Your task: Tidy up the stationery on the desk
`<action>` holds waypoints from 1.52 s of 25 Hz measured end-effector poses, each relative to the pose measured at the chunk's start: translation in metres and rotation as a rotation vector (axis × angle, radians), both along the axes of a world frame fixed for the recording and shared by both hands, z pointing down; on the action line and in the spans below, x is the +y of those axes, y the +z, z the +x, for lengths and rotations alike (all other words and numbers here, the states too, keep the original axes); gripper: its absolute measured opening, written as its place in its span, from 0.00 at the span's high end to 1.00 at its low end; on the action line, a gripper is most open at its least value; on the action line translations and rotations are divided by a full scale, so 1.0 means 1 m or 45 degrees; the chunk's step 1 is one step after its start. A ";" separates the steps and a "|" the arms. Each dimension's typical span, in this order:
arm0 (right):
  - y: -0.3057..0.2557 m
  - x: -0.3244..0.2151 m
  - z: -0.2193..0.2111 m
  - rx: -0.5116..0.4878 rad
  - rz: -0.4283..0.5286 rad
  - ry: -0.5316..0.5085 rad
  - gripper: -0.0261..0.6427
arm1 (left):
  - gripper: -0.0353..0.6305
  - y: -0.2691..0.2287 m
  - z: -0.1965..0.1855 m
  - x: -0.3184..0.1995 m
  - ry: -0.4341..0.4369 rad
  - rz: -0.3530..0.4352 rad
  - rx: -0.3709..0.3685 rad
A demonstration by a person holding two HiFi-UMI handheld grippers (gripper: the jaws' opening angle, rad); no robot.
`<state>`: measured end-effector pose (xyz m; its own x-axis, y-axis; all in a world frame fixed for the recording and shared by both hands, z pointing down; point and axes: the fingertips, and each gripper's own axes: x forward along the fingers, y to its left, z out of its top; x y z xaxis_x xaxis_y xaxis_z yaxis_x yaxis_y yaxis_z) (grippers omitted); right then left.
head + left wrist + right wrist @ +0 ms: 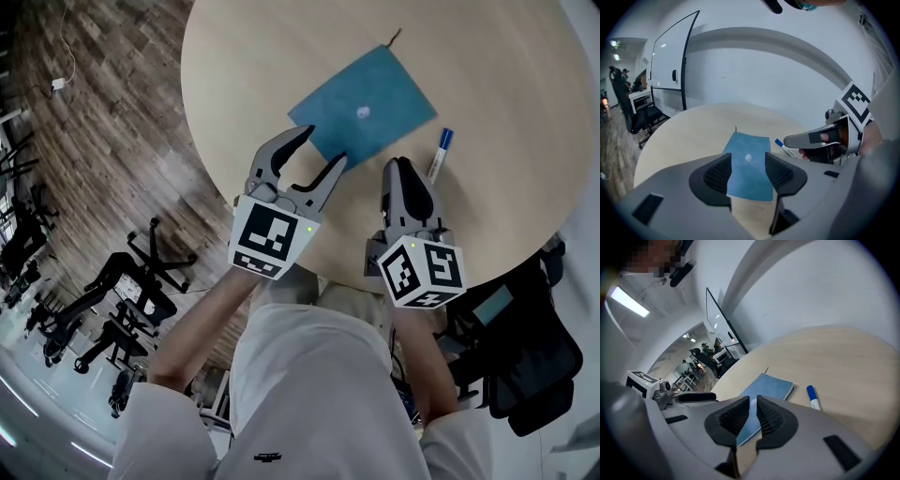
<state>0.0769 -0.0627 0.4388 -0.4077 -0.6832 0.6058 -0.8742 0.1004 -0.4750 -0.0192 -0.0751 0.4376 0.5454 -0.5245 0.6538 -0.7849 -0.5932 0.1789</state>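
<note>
Left claw (pixel 322 147) apart, empty, aimed at blue notebook (pixel 366 108) near bench (pixel 244 56) edge. Right claw (pixel 401 169) together, near marker (pixel 441 153). Best: straddle notebook's near edge squarely, then close.

A notebook (pixel 366 103) lies flat on the table (pixel 244 66), toward its near edge. A pen (pixel 440 155) lies on the table just right of the notebook, apart from it. The left gripper (pixel 322 147) is at the notebook's near edge. The right gripper (pixel 401 169) is beside it on the right, just before the pen. Office chairs (pixel 141 272) stand on the floor (pixel 112 122) left of the table. A whiteboard (pixel 670 70) stands behind the table.
</note>
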 end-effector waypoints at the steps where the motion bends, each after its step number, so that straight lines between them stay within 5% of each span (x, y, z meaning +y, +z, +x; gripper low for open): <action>1: 0.004 -0.002 0.000 -0.002 -0.004 0.007 0.90 | 0.62 0.005 -0.001 -0.003 0.003 -0.006 -0.002; 6: 0.029 -0.013 0.000 -0.018 -0.050 0.023 0.75 | 0.57 0.034 -0.005 -0.018 0.015 -0.049 -0.021; 14: 0.060 -0.031 0.000 -0.006 -0.111 0.090 0.75 | 0.56 0.065 -0.021 -0.046 0.072 -0.058 -0.089; 38: 0.094 -0.038 0.009 0.093 -0.217 0.181 0.73 | 0.58 0.097 -0.023 -0.054 0.069 -0.168 -0.044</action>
<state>0.0858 -0.1003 0.5325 -0.2655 -0.6158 0.7418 -0.9064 -0.1028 -0.4098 -0.0425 -0.1288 0.5345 0.5465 -0.4033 0.7340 -0.7594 -0.6081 0.2313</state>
